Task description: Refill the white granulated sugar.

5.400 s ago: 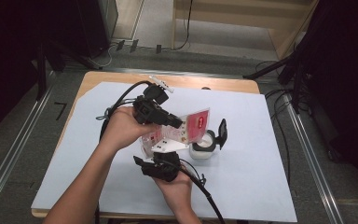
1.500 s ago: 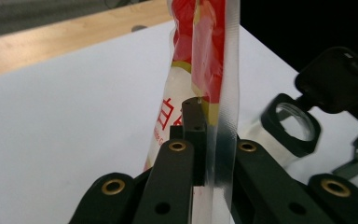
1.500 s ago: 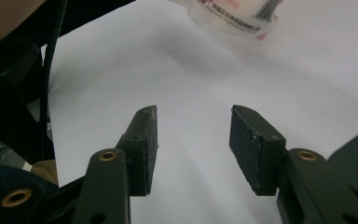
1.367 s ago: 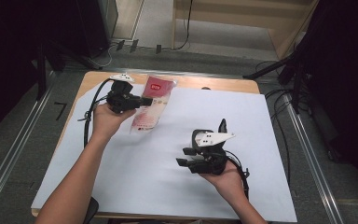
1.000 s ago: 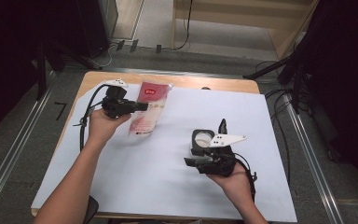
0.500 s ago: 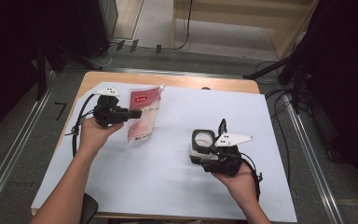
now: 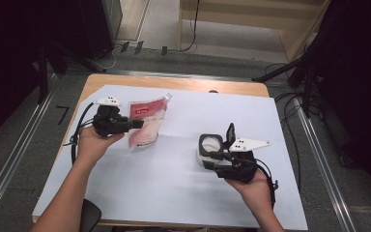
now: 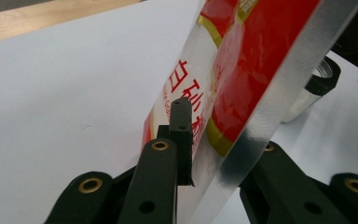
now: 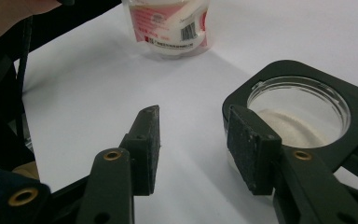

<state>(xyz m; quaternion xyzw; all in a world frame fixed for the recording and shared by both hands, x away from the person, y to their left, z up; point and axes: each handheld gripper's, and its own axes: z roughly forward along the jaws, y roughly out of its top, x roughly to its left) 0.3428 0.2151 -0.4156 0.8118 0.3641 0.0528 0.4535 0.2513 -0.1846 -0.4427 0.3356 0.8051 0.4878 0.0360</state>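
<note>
A red and white pouch (image 7: 147,123) of white grains sits at the left of the white sheet, its foot on the sheet and its top tilted. My left gripper (image 7: 134,124) has it between its jaws, which have just been opening. In the left gripper view the pouch (image 8: 242,79) runs between the two fingers (image 8: 181,135) and looks loosely held. A clear jar (image 7: 210,145) with a black square collar and raised flip lid holds white grains. My right gripper (image 7: 212,162) stands open beside the jar (image 9: 303,112), which lies outside its right finger (image 9: 254,147).
The white sheet (image 7: 174,193) covers most of a wooden table (image 7: 174,83). Cables trail from both grippers toward the near edge. Metal floor rails run along both sides, and dark stands and a black cabinet stand beyond the far edge.
My left hand has carried the pouch left and nearer, and its foot has come down onto the sheet. The right gripper has stayed beside the jar.
</note>
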